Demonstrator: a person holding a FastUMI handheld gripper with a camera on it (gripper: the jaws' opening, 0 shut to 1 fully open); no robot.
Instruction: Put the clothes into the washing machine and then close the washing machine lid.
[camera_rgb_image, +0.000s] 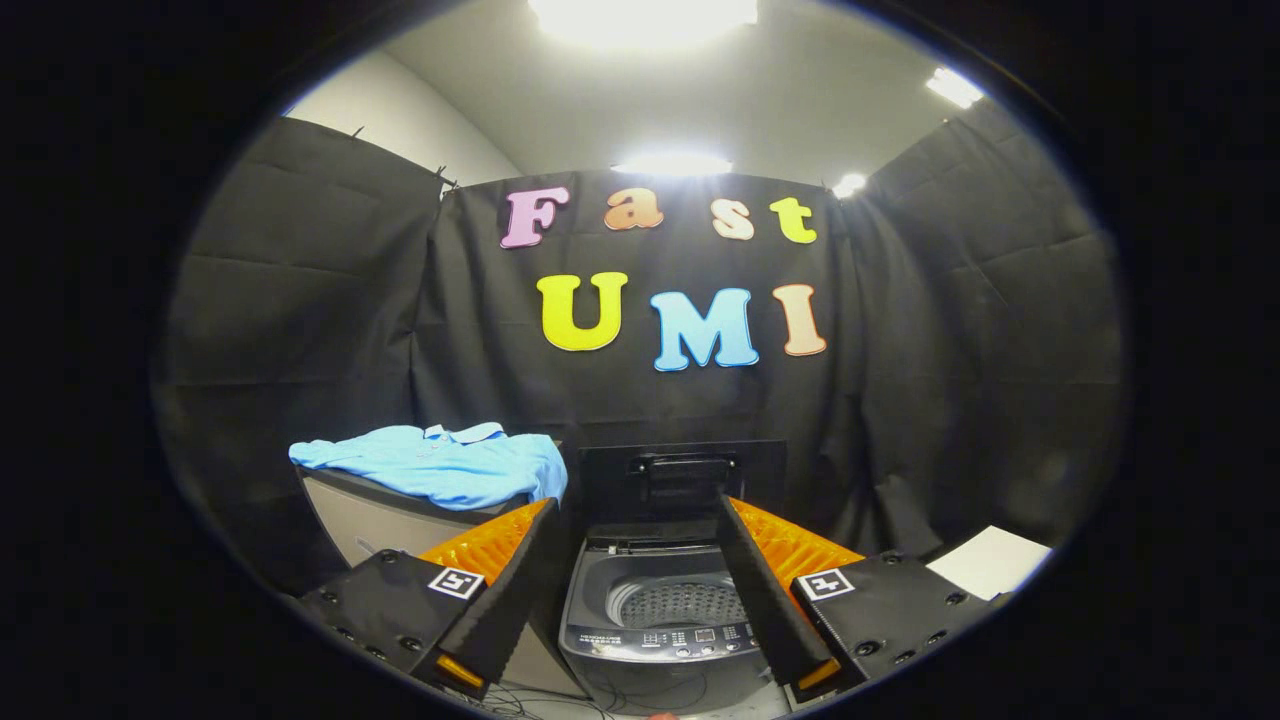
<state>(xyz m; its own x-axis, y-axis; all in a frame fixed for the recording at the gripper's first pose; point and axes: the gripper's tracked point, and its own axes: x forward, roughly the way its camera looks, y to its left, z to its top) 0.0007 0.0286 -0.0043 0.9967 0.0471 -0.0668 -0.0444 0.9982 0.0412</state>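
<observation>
Clothes first: light blue collared shirt (440, 465), loosely folded, lying on top of a grey box-shaped stand (380, 520) to the left of the dark grey top-loading washing machine (665, 625), touching nothing else. Lid (683, 480) raised upright at the far side, perforated drum (680, 603) open to view just beyond the fingers.

Gripper (640, 515) hovering near and above the machine, pointing forward and slightly down, level, centred on the drum rather than on the shirt. Fingers (520, 585) spread wide apart, holding nothing.

Likely trouble from here: a pinch on one loose layer only, leaving the shirt to unfold, trail and snag on the machine's rim; or a sleeve left hanging over the edge, blocking the lid. White flat sheet (990, 560) lying far right, well apart.
</observation>
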